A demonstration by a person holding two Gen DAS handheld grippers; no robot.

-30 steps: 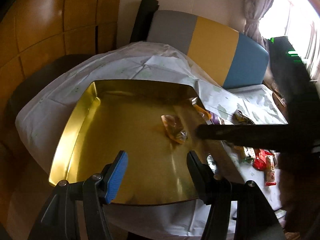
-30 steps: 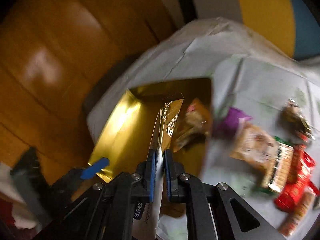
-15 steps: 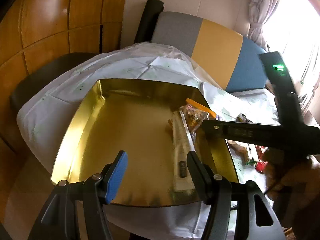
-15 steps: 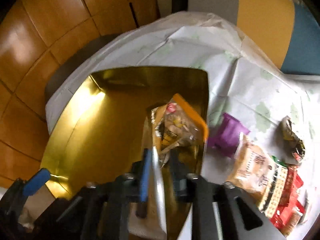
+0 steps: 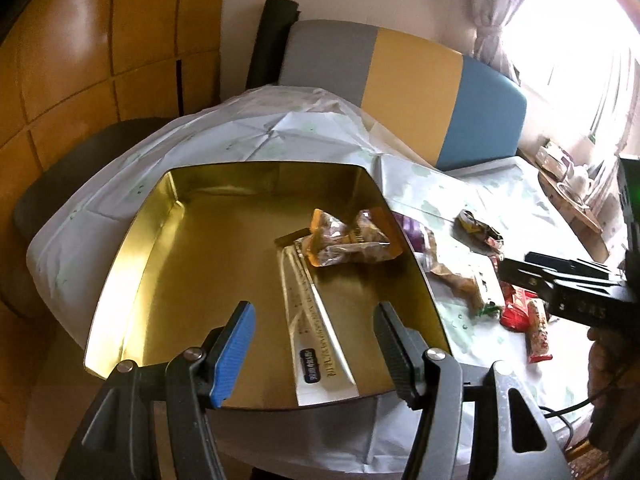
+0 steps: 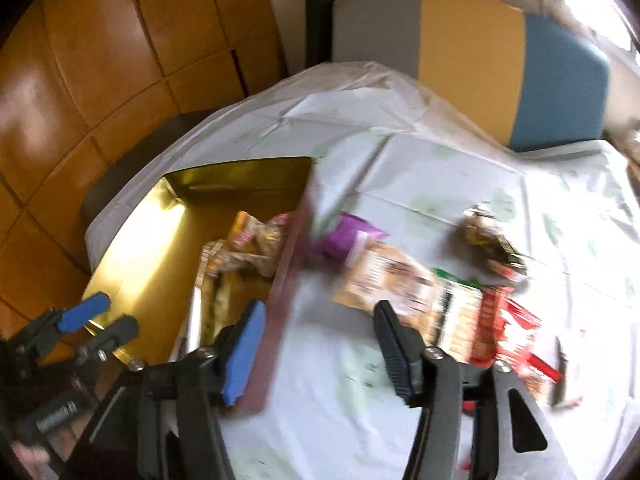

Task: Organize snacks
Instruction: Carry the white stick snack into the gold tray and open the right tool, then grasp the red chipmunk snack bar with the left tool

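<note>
Two grippers are mine, one in each hand. My left gripper (image 5: 314,354) is held partly open with nothing gripped, hovering over the near edge of the gold tray (image 5: 132,276). Between its fingers, lower down, a long silver stick pack (image 5: 316,332) lies flat in the tray, its long axis running from the near rim away toward the middle. Past its far end sit two crinkly clear packets (image 5: 352,242), against the tray's right wall.

My right gripper (image 6: 318,354) is opening, nothing between its fingers, over bare tablecloth (image 6: 320,412) just right of the tray. The loose snacks lie ahead and to its right, so this hand is the nearer one. Closest is a tan packet (image 6: 384,280), long axis slanting from far left to near right. A purple packet (image 6: 344,236) touches its far end. Red wrappers (image 6: 508,328) lie farther right. A dark crumpled wrapper (image 6: 488,240) sits apart, farther back.
</note>
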